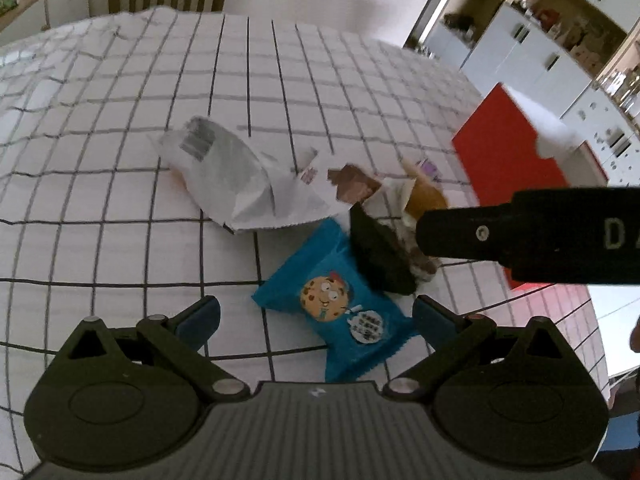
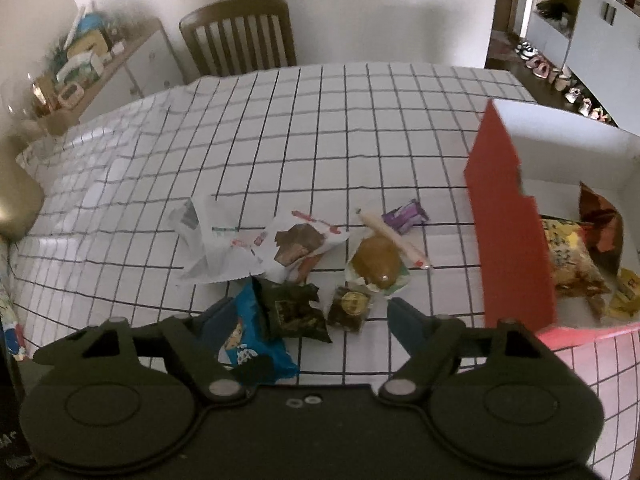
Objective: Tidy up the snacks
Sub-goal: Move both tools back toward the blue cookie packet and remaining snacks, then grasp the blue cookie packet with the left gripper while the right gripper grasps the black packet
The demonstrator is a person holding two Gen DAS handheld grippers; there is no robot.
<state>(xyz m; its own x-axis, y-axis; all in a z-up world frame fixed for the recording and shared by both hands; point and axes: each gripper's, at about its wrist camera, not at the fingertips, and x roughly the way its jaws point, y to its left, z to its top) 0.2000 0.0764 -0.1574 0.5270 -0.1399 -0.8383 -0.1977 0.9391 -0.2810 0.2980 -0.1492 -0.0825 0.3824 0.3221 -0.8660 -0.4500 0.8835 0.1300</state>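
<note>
Red cardboard walls mark the box (image 2: 512, 240) at the table's right side, and only the right wrist view looks into it: a yellow snack bag (image 2: 572, 260) and a dark reddish packet (image 2: 600, 224) lie on its white floor. That view also shows a purple wrapper (image 2: 404, 216) and a small brown round-labelled packet (image 2: 350, 308), which the left wrist view hides or blurs. The left wrist view alone shows the right gripper's black body (image 1: 532, 236) reaching in from the right over the pile.

On the checked tablecloth (image 1: 120, 160), the blue cookie packet (image 1: 340, 320) lies between the fingers of the left gripper (image 1: 316, 320), whose jaws stand wide and do not press it. The right gripper (image 2: 308, 320) is likewise spread, nothing clamped; the dark green packet (image 2: 292, 312) lies between its fingers, with the blue cookie packet by its left finger (image 2: 216, 320).
</note>
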